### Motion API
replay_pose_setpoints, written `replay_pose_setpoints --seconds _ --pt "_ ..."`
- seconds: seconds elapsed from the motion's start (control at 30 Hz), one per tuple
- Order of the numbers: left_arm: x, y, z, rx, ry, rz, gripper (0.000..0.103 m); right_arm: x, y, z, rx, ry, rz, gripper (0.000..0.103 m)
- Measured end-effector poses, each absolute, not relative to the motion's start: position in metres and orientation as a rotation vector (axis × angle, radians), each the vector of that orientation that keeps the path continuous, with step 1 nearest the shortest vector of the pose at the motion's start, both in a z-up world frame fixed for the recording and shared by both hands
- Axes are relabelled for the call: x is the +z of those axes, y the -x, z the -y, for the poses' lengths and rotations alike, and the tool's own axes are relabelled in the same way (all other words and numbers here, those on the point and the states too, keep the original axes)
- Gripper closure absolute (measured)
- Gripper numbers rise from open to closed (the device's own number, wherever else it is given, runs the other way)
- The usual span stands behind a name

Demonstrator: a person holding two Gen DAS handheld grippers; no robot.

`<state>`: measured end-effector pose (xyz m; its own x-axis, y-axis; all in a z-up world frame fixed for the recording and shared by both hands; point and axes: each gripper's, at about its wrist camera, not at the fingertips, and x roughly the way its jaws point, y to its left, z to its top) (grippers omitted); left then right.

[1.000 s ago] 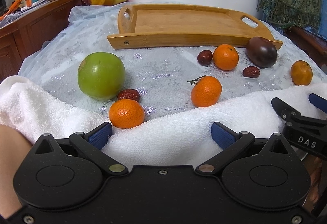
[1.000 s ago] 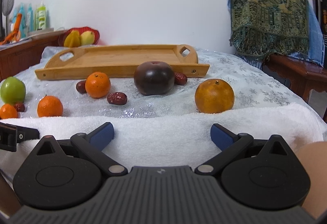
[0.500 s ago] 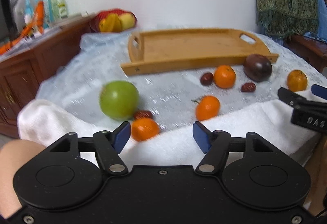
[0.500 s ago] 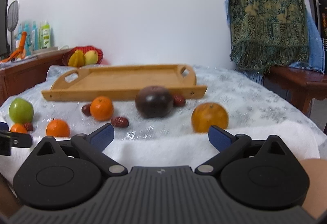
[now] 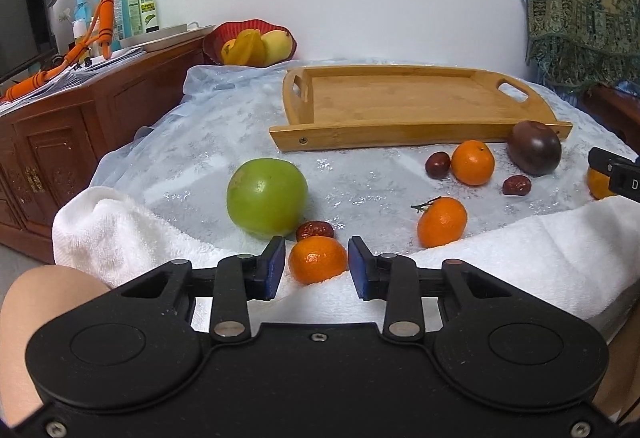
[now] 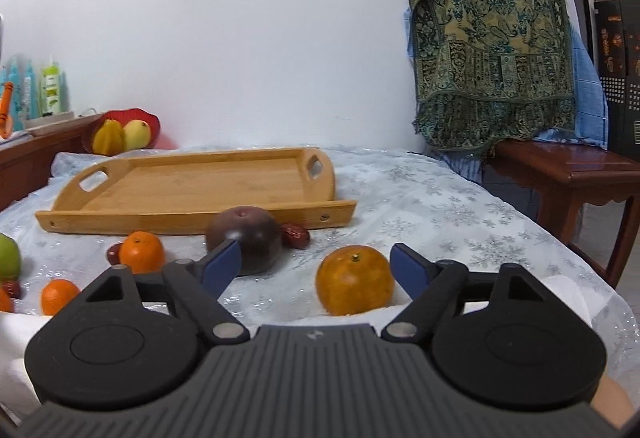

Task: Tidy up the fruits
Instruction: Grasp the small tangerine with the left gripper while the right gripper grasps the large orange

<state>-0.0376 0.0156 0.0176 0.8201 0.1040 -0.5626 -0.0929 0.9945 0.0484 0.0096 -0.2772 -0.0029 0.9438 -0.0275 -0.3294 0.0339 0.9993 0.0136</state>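
Observation:
An empty wooden tray [image 5: 416, 106] [image 6: 192, 186] lies at the back of the table. In front of it lie a green apple [image 5: 267, 197], several small oranges, red dates and a dark purple fruit [image 5: 534, 152] [image 6: 244, 238]. My left gripper [image 5: 316, 265] is open, its blue pads on either side of the nearest orange [image 5: 317, 264] without touching it. My right gripper [image 6: 316, 267] is open, raised above the table, with a larger orange [image 6: 354, 284] seen between its fingers. The right gripper's finger shows at the right edge of the left wrist view [image 5: 616, 174].
A white towel [image 5: 520, 258] lies along the table's front edge. A red bowl of yellow fruit [image 5: 250, 42] stands at the back left by a wooden sideboard [image 5: 60, 126] with bottles. A patterned cloth [image 6: 492, 50] hangs over a chair beside a wooden side table [image 6: 568, 174].
Both grippers have risen and tilted down toward the table. The left gripper's jaws have narrowed around the nearest orange. The right gripper has shifted toward the larger orange.

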Motion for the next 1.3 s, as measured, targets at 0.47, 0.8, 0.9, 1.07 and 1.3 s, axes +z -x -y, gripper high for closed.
replay_pose_setpoints --seconds 0.47,0.8,0.9,1.07,1.3 --pt "0.003 0.024 -0.015 0.089 -0.022 -0.620 0.068 -0.016 -0.032 0.283 -0.125 -0.037 -0.408 0.023" --pt "-0.005 0.015 -0.019 0.080 -0.001 -0.638 0.068 -0.025 -0.043 0.285 -0.125 -0.071 -0.460 0.027" --pt "-0.007 0.013 -0.019 0.082 0.007 -0.639 0.068 -0.027 -0.045 0.285 -0.127 -0.078 -0.470 0.027" --pt "-0.009 0.013 -0.019 0.080 -0.004 -0.628 0.068 -0.031 -0.049 0.283 -0.151 -0.067 -0.478 0.032" --pt "-0.010 0.014 -0.020 0.075 -0.003 -0.618 0.068 -0.034 -0.051 0.281 -0.165 -0.060 -0.469 0.032"
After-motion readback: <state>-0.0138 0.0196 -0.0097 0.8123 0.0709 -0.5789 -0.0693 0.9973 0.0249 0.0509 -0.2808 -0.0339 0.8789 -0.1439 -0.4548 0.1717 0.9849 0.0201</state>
